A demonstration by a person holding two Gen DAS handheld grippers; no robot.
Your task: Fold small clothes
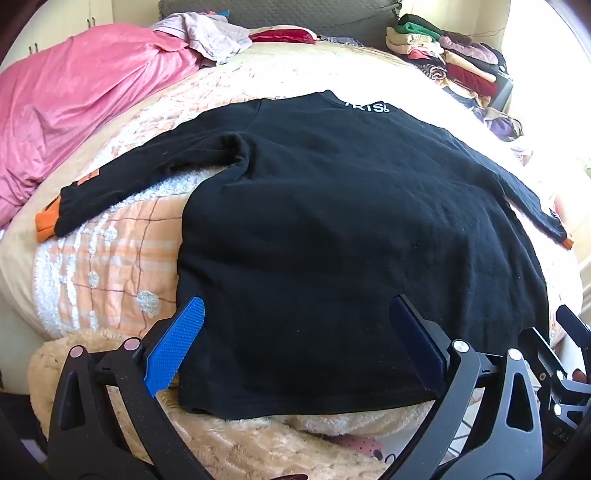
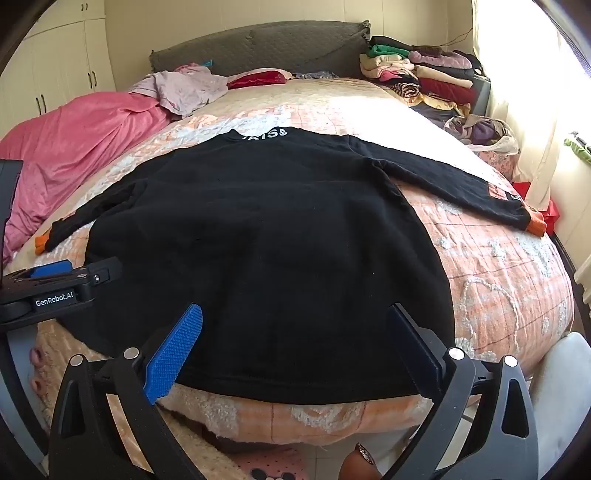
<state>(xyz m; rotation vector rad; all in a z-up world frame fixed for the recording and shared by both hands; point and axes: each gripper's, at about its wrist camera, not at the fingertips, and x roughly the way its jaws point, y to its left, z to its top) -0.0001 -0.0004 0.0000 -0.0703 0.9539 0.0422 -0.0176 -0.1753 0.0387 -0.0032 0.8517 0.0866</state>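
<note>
Across the quilted bed (image 2: 498, 266), black sweater (image 2: 266, 236) flat, collar lettering partly cut off, both grippers' jaws gaping, empty.

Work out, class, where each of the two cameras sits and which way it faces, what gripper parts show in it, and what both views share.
Left wrist: on the left gripper, at the bed's foot, facing the headboard over the black top's hem; its own open blue fingers show, the other gripper at the right edge.
Right wrist: on the right gripper, same facing, further right; own open fingers show, the left gripper at left.
Shared: black top, pink blanket, stacked clothes.
</note>
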